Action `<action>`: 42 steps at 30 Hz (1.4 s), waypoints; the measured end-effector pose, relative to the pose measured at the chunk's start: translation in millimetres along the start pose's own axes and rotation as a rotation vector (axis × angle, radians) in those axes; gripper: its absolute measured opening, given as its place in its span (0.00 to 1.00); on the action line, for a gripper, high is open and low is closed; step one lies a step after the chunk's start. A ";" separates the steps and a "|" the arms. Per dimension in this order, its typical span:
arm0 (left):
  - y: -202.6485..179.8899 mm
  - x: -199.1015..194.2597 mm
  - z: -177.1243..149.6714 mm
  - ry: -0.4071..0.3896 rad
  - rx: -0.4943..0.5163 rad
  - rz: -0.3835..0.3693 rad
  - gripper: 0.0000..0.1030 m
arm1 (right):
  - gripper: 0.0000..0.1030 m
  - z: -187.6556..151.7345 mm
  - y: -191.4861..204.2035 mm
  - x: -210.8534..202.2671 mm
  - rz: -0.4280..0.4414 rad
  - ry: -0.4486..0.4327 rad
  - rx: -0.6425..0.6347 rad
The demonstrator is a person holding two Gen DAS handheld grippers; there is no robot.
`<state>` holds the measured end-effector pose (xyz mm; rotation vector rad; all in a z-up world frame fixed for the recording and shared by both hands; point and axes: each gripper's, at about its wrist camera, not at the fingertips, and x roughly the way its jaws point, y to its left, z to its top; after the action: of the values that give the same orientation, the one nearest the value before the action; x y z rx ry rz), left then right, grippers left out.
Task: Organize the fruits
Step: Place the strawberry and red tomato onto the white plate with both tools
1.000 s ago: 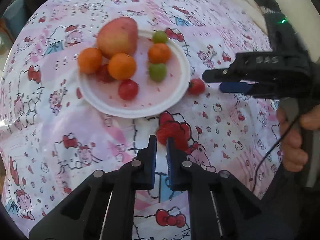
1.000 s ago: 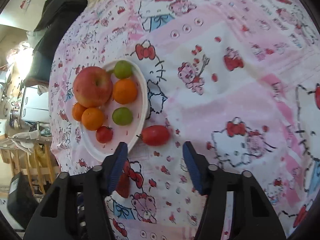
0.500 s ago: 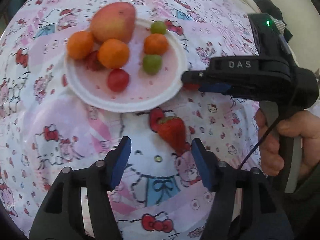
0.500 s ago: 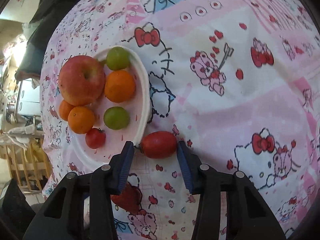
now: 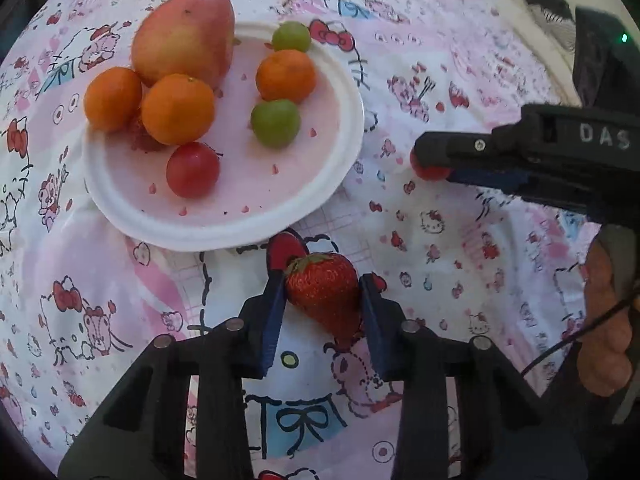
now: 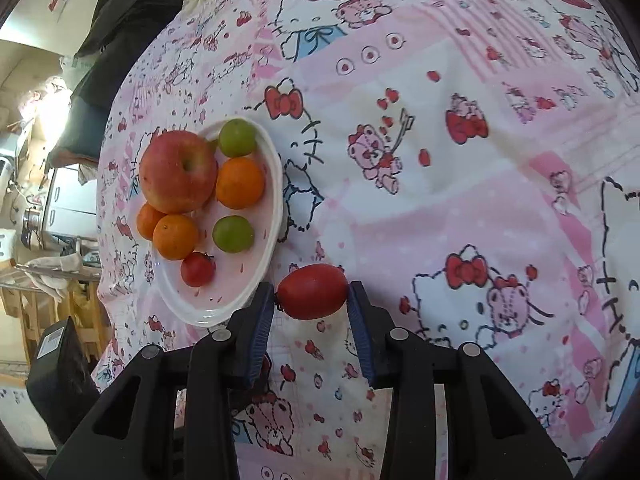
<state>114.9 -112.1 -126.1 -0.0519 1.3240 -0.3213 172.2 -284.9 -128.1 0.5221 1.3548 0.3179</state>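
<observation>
Both sets of fingers were spread a moment ago; now they're closing in. My left gripper (image 5: 322, 300) is pinching the strawberry (image 5: 325, 289) on the worktop just near of the plate (image 5: 344, 160), my right gripper (image 6: 310, 304) is squeezing the red tomato (image 6: 312, 291) by the plate's right edge. Looks like both are about ready for lifting onto the plate.
</observation>
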 end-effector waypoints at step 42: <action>106.6 -27.4 42.8 -0.175 -0.205 0.071 0.32 | 0.41 23.9 54.2 39.1 0.070 0.019 -0.110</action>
<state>171.7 -9.3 -112.9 -0.2008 1.1776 -0.1166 207.6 -223.4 -129.3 0.4765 1.3316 0.4525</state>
